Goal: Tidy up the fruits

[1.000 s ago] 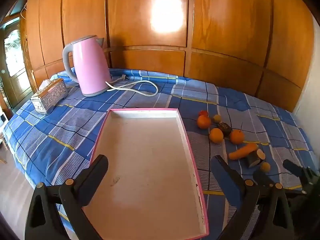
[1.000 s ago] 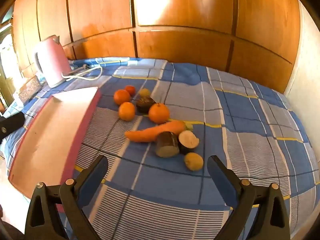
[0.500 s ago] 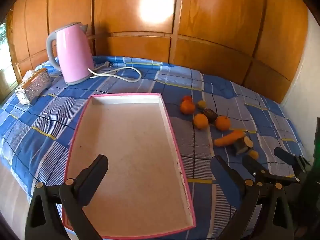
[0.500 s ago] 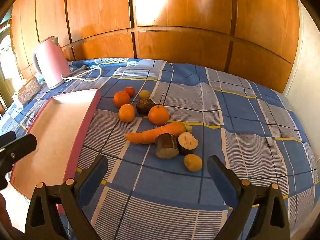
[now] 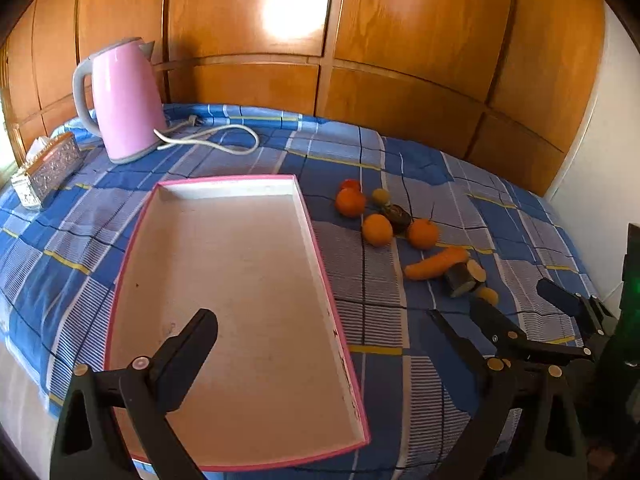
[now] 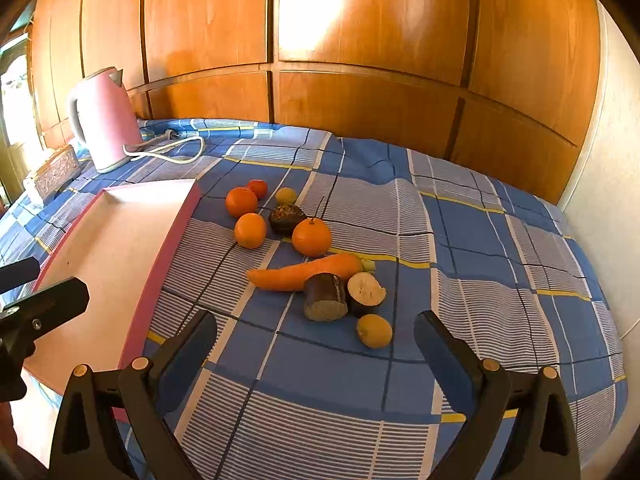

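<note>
An empty pink-rimmed tray [image 5: 312, 232] lies on the blue checked cloth. To its right sit three oranges [image 6: 250, 230], a small red fruit [image 6: 258, 188], a dark round fruit [image 6: 286, 218], a carrot [image 6: 308, 274], two eggplant pieces [image 6: 325, 297] and a yellow fruit [image 6: 374, 331]. My left gripper [image 5: 320, 320] hovers over the tray's near half, its jaws closing with nothing between them. My right gripper [image 6: 316, 322] stands open just short of the yellow fruit and eggplant, holding nothing. It also shows at the right of the left wrist view, as the right gripper [image 5: 514, 298].
A pink kettle [image 5: 124, 100] with a white cord [image 5: 224, 140] stands at the back left, beside a silver tissue box [image 5: 48, 168]. Wooden panels [image 6: 360, 40] close off the back. A white wall [image 6: 612, 200] runs along the right. The cloth's near edge drops off below the tray.
The left wrist view has swung to the right, so kettle, tray and fruit sit further left. In the right wrist view the left gripper has come further in at the left edge. The right gripper kept still.
</note>
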Tool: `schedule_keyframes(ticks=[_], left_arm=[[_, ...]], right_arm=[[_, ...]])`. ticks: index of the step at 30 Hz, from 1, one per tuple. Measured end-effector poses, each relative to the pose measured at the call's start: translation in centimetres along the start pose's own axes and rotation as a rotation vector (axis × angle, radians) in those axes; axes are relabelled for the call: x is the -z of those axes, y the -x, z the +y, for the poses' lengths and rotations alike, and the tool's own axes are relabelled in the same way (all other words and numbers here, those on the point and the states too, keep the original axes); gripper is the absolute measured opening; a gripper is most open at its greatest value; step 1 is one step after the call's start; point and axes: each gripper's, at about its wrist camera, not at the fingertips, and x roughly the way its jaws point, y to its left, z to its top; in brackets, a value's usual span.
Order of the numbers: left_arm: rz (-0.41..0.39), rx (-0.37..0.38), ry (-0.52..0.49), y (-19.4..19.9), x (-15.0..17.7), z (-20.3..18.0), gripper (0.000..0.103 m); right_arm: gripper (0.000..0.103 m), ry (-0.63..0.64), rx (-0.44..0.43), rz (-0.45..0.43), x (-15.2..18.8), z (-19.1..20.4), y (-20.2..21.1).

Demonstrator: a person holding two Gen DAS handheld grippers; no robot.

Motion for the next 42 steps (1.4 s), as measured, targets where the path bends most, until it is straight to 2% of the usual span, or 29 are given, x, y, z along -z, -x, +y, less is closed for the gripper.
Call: schedule_keyframes(ticks=[1, 2, 11, 32, 37, 42], left_arm=[[0.003, 0.012, 0.006, 0.0, 0.1, 0.0, 0.091], [0.005, 0.02, 0.009, 0.0, 0.1, 0.0, 0.089], [-0.008, 0.011, -0.048, 0.4, 0.3, -1.0, 0.091], [-0.004, 0.045, -0.126, 0.2, 0.4, -2.9, 0.09], [0.007, 0.056, -0.146, -0.1, 0.3, -3.4, 0.086], [0.044, 0.089, -0.175, -1.0, -0.1, -4.1, 0.075]], right_arm=[[0.101, -0.001, 0.0, 0.001, 0.0, 0.0, 0.0], [0.1, -0.002, 0.001, 0.0, 0.1, -0.1, 0.0], [0.099, -0.012, 0.01, 0.004, 0.2, -0.5, 0.0], [0.094, -0.049, 0.01, 0.026, 0.5, -1.9, -0.4], [0.089, -0.06, -0.001, 0.038, 0.4, -2.3, -0.7], [0.059, -0.117, -0.028, 0.069, 0.5, -4.4, -1.3]])
